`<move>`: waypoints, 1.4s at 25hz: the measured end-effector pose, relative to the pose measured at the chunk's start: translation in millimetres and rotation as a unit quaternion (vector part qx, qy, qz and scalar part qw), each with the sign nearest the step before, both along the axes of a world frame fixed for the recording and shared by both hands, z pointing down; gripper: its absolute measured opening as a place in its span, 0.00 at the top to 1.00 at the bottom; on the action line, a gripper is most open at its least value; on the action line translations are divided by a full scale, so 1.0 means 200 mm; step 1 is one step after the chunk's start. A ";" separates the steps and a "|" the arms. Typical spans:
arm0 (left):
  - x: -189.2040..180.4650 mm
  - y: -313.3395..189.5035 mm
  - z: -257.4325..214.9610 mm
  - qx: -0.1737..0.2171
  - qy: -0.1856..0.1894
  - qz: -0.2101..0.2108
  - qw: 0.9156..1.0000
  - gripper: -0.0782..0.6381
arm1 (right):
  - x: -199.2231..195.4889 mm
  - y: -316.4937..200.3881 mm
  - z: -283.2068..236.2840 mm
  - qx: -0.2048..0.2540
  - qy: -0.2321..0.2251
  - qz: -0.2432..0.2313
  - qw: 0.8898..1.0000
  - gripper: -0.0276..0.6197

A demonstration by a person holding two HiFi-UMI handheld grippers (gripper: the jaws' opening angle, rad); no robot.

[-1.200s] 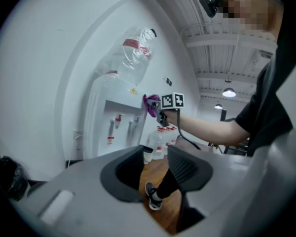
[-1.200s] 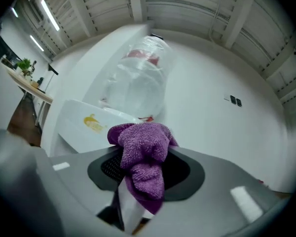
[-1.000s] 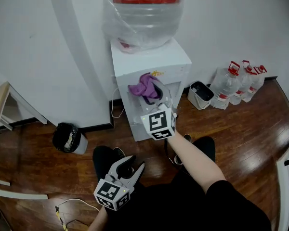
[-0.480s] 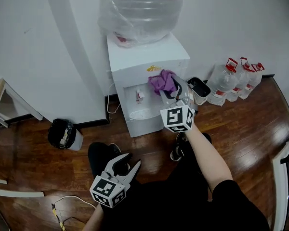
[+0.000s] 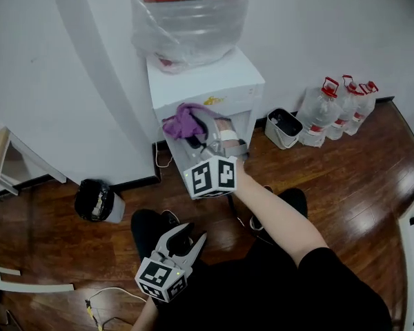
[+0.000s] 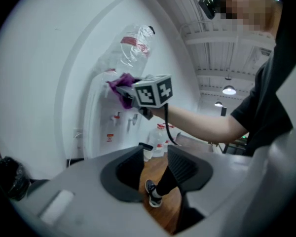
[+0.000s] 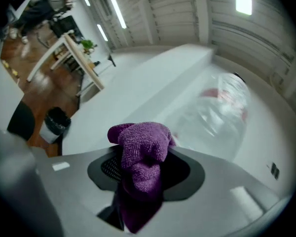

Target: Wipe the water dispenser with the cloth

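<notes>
**Cloth sweeps to the dispenser's left edge**

Your right gripper (image 5: 196,138) has carried the purple cloth (image 5: 181,121) from the right side of the water dispenser (image 5: 214,81) front across to its left edge. Nearest you, the left gripper (image 5: 188,241) hangs low over the wooden floor (image 5: 345,178), jaws parted with nothing between them. Further out, the right jaws clamp the bunched cloth at the white front, just under the top. The big bottle (image 5: 190,19) sits above, and spare jugs (image 5: 331,109) line the wall at right.
</notes>
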State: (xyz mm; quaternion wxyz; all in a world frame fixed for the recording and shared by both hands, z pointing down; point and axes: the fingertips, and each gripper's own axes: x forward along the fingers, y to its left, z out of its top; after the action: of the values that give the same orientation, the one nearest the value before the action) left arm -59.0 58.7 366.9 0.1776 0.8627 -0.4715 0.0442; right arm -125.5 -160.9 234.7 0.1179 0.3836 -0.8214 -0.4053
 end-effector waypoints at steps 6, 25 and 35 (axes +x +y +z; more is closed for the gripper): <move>-0.06 0.04 -0.02 -0.011 -0.002 -0.027 1.000 0.65 | -0.18 0.10 0.03 0.010 0.030 -0.040 0.999 0.67; 0.07 -0.04 0.10 -0.054 -0.014 0.007 0.998 0.65 | 0.97 -0.55 1.41 -0.345 -0.110 0.165 0.918 0.67; 0.02 -0.13 0.15 -0.068 -0.003 0.009 0.998 0.65 | 1.04 -0.58 1.12 -0.231 0.002 0.208 0.950 0.67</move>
State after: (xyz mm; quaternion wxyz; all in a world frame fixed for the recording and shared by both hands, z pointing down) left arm -55.4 31.7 397.0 0.2335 0.8526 -0.4605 0.0804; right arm 82.1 -276.4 458.1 0.2866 0.5076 -0.7943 -0.1711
